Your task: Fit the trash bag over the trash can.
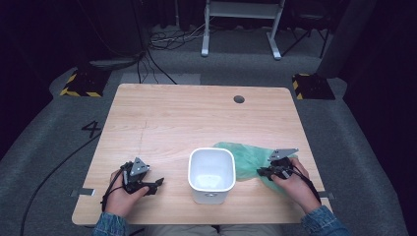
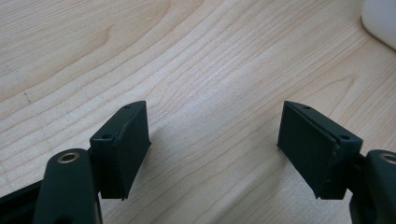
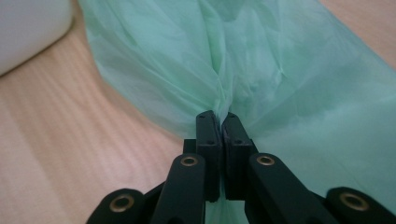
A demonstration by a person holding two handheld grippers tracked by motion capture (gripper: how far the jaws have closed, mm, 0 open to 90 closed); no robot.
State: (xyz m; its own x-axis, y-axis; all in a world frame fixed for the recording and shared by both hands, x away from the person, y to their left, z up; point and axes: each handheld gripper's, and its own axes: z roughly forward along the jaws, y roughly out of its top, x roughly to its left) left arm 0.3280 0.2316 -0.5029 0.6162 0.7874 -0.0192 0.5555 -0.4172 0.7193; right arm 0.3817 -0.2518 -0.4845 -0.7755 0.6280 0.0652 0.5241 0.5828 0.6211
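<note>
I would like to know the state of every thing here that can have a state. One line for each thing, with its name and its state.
Green plastic bag: lying crumpled on the table, right of the bin, one fold pinched.
White bin: upright, open on top, nothing visible inside, no bag in it.
Right gripper: shut on a gathered fold of the bag.
Left gripper: open, nothing between the jaws, above bare wood.

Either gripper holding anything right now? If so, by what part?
The right gripper is shut on the green plastic bag, pinching a gathered fold of the film near its edge. The left gripper is open over bare table, holding nothing.
</note>
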